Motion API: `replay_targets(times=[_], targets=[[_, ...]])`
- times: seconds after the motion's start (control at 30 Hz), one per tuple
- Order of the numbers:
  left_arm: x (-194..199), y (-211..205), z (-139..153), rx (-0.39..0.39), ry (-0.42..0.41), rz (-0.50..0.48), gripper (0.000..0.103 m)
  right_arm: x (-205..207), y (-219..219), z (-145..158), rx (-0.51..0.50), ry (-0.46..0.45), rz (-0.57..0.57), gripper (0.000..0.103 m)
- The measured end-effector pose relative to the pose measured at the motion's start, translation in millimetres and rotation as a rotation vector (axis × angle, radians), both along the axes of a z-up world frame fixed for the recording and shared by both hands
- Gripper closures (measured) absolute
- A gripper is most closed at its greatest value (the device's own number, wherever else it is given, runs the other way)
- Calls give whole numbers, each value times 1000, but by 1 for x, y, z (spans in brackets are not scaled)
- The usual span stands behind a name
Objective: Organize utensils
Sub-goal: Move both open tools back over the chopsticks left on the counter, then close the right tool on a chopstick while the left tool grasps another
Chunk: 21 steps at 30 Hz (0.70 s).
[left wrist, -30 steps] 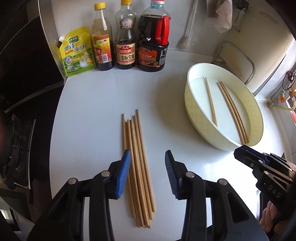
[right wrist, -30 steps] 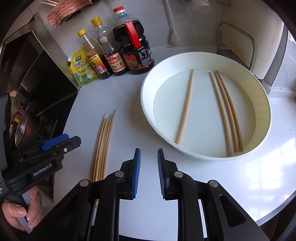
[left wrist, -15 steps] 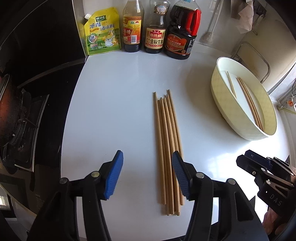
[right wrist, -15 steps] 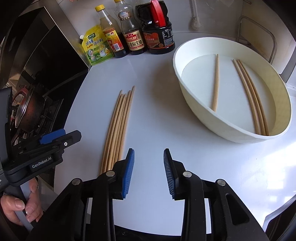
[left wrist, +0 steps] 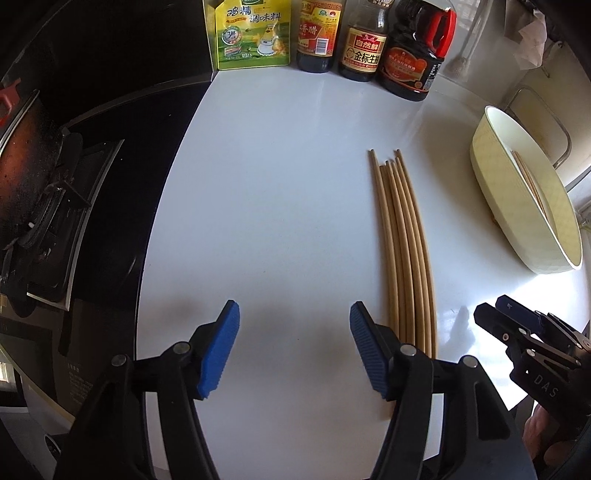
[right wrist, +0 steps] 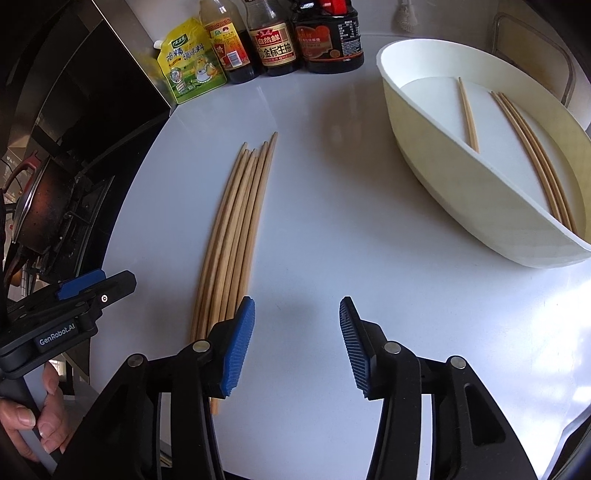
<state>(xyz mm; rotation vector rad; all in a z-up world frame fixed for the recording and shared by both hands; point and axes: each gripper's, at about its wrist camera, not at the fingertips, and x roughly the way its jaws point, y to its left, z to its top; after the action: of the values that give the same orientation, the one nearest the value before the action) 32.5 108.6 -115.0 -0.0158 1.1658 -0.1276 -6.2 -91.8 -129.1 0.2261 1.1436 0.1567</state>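
1. Blue ribbed pads tip the black left hand-held gripper; its jaws are spreading, with only bare white tabletop between them.
2. Blue pads likewise tip the black right hand-held gripper, whose jaws are also spreading over bare tabletop, nothing between them.
3. Just beside the right finger of the left hand-held gripper, and beside the left finger of the right one, lies a bundle of long pale wooden chopsticks, flat on the tabletop and running away from the cameras.
4. Further off to the right stands a shallow round cream plastic basin; inside it lie one single chopstick and a close group of chopsticks, well apart.
5. At the back stand a yellow-green seasoning pouch and three dark sauce bottles.
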Motion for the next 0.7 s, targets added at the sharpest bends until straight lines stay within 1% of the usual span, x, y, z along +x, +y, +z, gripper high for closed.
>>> replay_targets(times=[0.33,0.7], targets=[[-2,8,-9,-10,-4,-1,41,15,25,-12,-45,-18,19,57],[-2,10,-14,-16,3,-11,41,15,38,-19,-118,-43,40,57]])
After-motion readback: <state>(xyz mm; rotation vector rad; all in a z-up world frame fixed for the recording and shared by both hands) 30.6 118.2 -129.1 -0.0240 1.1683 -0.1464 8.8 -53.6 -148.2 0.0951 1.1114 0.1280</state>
